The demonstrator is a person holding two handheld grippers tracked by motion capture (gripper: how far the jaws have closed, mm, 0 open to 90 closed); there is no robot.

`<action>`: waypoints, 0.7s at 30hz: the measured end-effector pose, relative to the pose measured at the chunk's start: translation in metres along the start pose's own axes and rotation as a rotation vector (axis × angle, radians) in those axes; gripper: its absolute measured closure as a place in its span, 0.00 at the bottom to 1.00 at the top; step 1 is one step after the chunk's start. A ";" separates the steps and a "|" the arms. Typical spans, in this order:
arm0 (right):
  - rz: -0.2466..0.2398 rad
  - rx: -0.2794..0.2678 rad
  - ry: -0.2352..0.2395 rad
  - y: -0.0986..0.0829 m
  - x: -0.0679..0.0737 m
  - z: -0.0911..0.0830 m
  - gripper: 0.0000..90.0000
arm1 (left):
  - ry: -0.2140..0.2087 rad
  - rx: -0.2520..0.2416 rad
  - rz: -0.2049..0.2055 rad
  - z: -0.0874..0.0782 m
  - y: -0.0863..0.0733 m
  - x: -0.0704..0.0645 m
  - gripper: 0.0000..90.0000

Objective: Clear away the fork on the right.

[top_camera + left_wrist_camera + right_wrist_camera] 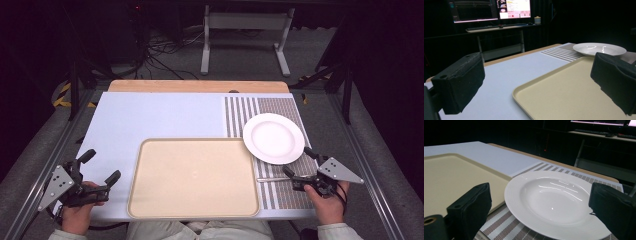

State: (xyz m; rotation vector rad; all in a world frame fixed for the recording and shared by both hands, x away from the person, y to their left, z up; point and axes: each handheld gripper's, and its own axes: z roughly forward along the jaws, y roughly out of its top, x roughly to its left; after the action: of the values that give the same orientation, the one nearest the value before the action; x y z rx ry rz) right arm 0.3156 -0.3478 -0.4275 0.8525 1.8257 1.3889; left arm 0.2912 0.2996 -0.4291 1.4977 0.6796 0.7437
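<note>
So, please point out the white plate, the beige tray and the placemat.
white plate [273, 138], high view, centre of its well.
beige tray [192, 176], high view, bare middle.
placemat [282, 195], high view, striped near part.

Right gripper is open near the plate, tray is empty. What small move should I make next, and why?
Probably ease the right gripper forward so its open jaws straddle the near rim of the white plate. The plate lies on the striped mat, its edge overlapping the empty tray, and sits right ahead between the jaws in the right gripper view. The left gripper is open beside the tray.
</note>
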 end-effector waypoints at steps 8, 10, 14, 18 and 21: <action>0.008 0.007 0.009 -0.001 0.001 0.001 0.06 | -0.002 0.001 0.000 0.001 0.000 -0.001 0.00; 0.009 0.004 0.008 -0.001 0.001 0.001 0.06 | -0.003 0.002 0.000 0.000 0.000 0.000 0.00; 0.007 0.003 0.013 0.000 0.001 0.001 0.06 | 0.000 -0.002 -0.001 -0.001 0.000 0.000 0.00; -0.002 0.007 0.000 0.001 0.001 0.001 0.06 | -0.001 0.002 0.001 -0.001 0.000 0.001 0.00; -0.003 0.010 -0.005 0.001 0.001 0.001 0.06 | -0.001 -0.002 -0.001 -0.001 0.000 0.000 0.00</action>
State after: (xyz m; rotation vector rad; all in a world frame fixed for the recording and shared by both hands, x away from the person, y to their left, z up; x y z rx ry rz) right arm 0.3160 -0.3465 -0.4268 0.8567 1.8312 1.3755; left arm 0.2908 0.2999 -0.4286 1.4958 0.6785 0.7423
